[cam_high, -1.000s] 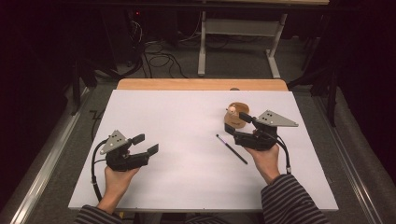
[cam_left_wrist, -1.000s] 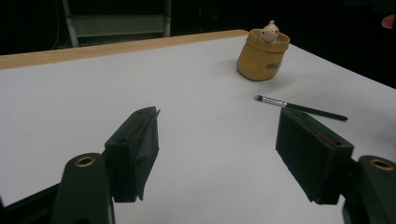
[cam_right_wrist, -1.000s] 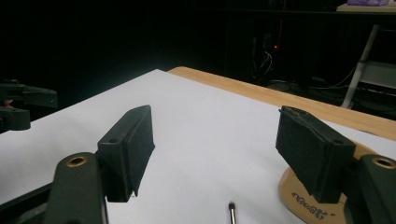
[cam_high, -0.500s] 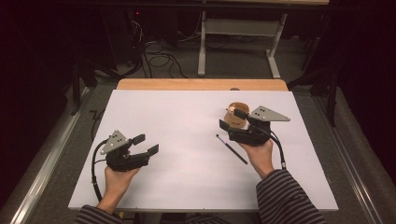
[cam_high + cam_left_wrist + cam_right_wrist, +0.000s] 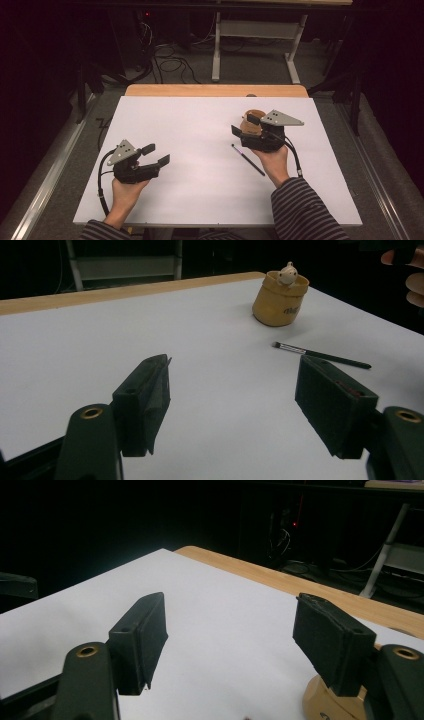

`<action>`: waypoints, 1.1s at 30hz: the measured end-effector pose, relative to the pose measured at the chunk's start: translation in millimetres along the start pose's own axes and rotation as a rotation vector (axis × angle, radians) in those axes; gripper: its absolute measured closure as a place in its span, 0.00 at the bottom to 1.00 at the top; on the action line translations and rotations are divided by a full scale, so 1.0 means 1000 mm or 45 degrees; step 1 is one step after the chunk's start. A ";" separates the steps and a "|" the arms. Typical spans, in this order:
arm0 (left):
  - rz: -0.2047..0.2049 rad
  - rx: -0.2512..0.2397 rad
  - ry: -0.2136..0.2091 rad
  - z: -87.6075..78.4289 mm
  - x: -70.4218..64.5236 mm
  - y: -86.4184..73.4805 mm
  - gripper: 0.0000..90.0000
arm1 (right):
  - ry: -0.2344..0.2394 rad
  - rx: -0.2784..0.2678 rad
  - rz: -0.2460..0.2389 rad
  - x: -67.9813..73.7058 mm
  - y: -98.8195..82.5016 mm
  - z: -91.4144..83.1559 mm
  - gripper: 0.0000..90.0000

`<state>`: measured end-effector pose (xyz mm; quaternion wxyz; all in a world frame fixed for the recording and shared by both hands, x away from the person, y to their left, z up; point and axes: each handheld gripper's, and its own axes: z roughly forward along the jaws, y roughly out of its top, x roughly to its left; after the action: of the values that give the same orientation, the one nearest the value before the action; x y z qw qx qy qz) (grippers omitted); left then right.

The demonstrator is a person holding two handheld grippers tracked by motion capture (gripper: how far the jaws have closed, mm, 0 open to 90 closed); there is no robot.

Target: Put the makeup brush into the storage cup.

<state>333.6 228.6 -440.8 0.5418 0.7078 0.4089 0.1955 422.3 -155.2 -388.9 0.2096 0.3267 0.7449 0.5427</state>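
Surface: I see a white sheet (image 5: 200,150) covering a wooden table (image 5: 215,90), whose bare edge shows beyond it.
Landmark: small tan ceramic pot with a pale figurine (image 5: 280,298), standing upright on the sheet.
Right gripper (image 5: 245,126): jaws apart, empty, hovering just beside the pot.
Left gripper (image 5: 156,154): jaws apart, empty, well apart from the pot.
Slim black brush (image 5: 248,160): flat, near the pot.
Room: dark; grey desk frame (image 5: 255,45) and cables (image 5: 170,62) behind the pot.

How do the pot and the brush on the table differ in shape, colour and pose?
The pot is squat, round and tan; the brush is thin, long and dark. The pot stands upright with a small pale figure in its mouth; the brush lies flat on the white table. The pot sits beside the right gripper; the brush lies apart, nearer the person. Neither is held.
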 end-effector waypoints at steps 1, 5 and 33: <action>-0.001 -0.001 0.001 0.000 0.000 0.000 0.34 | -0.005 0.002 0.001 -0.001 0.001 0.001 0.35; -0.002 -0.001 0.001 0.000 0.000 0.000 0.34 | -0.019 0.006 -0.001 -0.003 0.003 0.002 0.35; 0.000 0.003 -0.010 0.000 0.000 0.000 0.34 | -0.042 0.196 0.030 -0.010 0.011 0.012 0.37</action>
<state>334.0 228.5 -441.0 0.5426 0.7092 0.4070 0.1922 440.4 -152.4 -382.2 0.1898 0.3593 0.7769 0.4809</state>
